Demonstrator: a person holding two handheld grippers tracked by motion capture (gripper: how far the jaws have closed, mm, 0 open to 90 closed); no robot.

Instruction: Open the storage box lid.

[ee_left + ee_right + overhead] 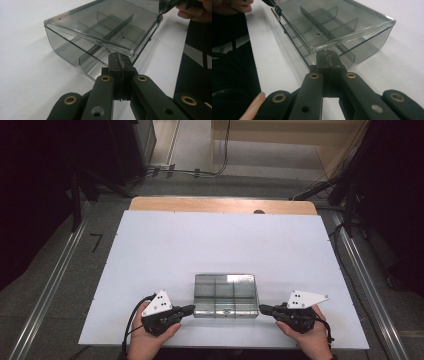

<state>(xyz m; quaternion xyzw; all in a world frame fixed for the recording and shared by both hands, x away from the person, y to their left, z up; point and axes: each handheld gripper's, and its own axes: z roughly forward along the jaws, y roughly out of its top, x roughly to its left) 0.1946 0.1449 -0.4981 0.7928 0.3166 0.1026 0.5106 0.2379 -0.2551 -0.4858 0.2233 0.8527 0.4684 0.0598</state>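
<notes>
Plainly, the clear plastic organiser box (226,295) sat near the front edge of the white table (150,250), between the left gripper (189,309) and the right gripper (263,309), one at each of its front corners. Both sets of jaws were pressed fully together, and each tip met a corner of the box's lid (100,27); whether a thin edge of the lid was pinched between them I could not tell. The lid stood slightly raised at the front, hinged at the far side. The box looked light, stiff and smooth, so it would likely slide on the table and slip from narrow pads; the thin lid could flex or crack if twisted unevenly. The front lid rim at the two corners seemed the sensible hold, lifted evenly. Its inner dividers (324,17) held nothing. Nothing else lay on the table; cables (190,170) trailed on the floor beyond, well apart.
</notes>
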